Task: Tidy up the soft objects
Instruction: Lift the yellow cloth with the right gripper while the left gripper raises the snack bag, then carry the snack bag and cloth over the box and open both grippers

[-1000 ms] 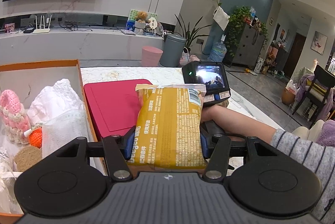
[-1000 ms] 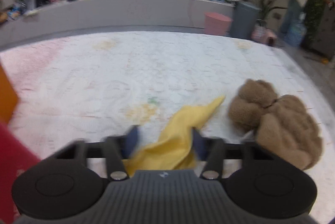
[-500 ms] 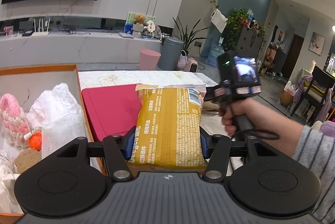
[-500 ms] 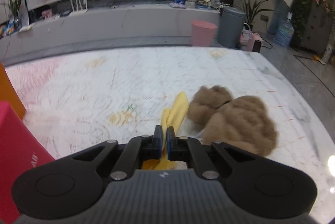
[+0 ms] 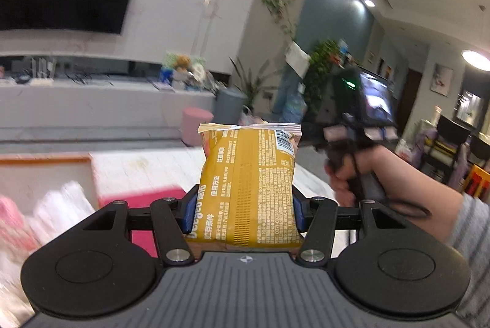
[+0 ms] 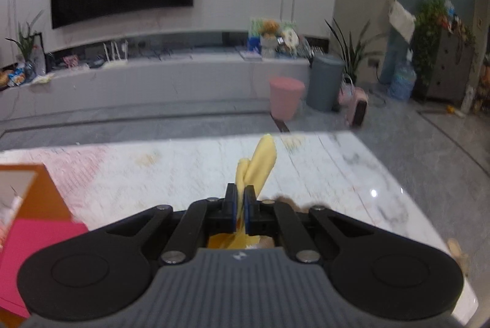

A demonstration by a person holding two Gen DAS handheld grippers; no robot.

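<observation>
My left gripper [image 5: 243, 213] clamps the upright yellow snack bag [image 5: 249, 184], my right gripper [image 6: 240, 213] pinches the yellow cloth [image 6: 258, 167], and the orange box [image 5: 46, 161] lies leftward, nearer my left.

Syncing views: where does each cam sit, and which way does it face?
Left wrist: behind the left claw, facing the TV wall; claw shut on yellow snack bag, hand at right.
Right wrist: behind the right claw, same facing; shut on yellow cloth.
Shared: pink bin, marble table.
</observation>
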